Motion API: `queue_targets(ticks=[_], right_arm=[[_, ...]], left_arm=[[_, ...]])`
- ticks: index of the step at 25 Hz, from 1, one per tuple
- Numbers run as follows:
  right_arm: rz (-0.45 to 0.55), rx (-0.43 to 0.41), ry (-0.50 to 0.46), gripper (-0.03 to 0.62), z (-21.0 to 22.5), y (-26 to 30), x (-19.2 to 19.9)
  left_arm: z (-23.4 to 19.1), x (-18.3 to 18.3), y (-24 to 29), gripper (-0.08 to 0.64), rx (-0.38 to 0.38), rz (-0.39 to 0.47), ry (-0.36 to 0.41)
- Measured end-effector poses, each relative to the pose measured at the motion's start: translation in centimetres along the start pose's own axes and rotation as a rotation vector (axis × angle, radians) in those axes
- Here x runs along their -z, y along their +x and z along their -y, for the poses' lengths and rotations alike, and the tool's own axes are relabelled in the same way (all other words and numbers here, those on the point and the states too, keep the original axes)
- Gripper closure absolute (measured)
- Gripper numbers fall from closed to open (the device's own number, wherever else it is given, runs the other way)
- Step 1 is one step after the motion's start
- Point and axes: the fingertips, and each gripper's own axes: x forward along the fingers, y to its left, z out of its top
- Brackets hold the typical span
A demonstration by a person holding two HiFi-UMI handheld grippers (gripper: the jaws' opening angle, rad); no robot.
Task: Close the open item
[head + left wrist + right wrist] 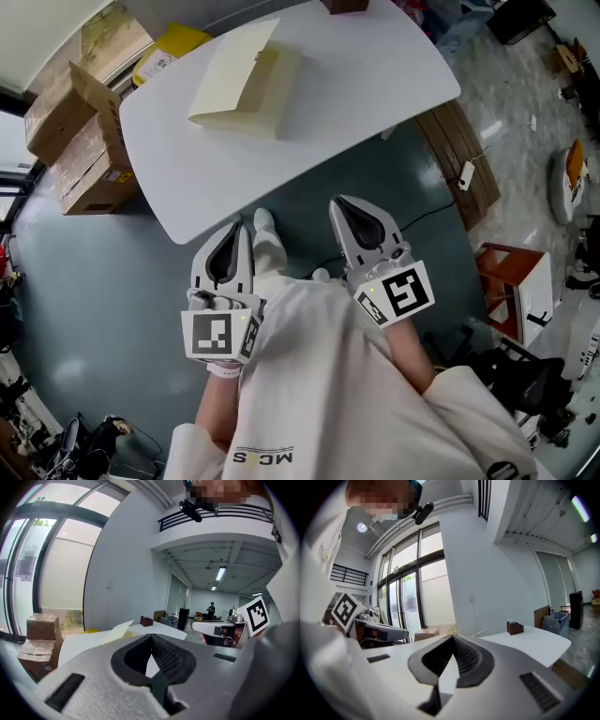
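White table (375,84) on grey-blue floor (84,309), stacked cardboard boxes (84,141) at its left end. Brown slatted piece (461,164) by the right end, possibly a bench. Tall dark-framed windows (51,569), white wall (122,564), railed balcony (234,515) overhead, ceiling strip lights (221,573) lit.

Cream folder (246,80), white table (375,84), brown cardboard boxes (80,141)

looking at a big open office or lab hall. seeing floor-to-ceiling windows (56,569), a railed mezzanine (220,515) overhead, strip lights (221,573) on the ceiling under it. noting a plain white table (375,84) on a grey floor (94,281), cardboard boxes (80,141) stacked beside the glass, wooden slats (459,159) lying by the table. spotting someone (211,607) standing far down the room.
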Motion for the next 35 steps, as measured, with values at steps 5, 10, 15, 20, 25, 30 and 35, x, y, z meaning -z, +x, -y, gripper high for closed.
queue_targets(ticks=[5,10,15,20,25,30,35], right_arm=[[-0.012,0.029,-0.011,0.577,0.4,8.7,-2.8],[0.002,0.108,0.005,0.577,1.1,15.0,-4.0],[-0.033,0.126,0.05,0.575,1.4,18.0,-3.7],[-0.046,0.124,0.099,0.575,2.0,19.9,-3.8],[-0.119,0.104,0.122,0.572,2.7,21.4,-2.6],[-0.117,0.088,0.175,0.502,3.9,23.0,-2.5],[-0.145,0.063,0.214,0.502,5.1,25.3,-0.9]], left_arm=[[-6.7,-3.3,5.1,0.536,0.067,-0.011,-0.003],[-11.5,-5.0,8.5,0.537,0.142,-0.017,0.037],[-14.1,-5.2,10.7,0.537,0.153,-0.019,0.03],[-14.6,-5.7,12.0,0.537,0.163,-0.012,-0.006],[-15.1,-5.1,12.8,0.535,0.155,-0.021,-0.019],[-15.7,-4.7,14.2,0.536,0.147,-0.04,0.027],[-16.6,-4.3,16.1,0.536,0.119,-0.072,0.01]])
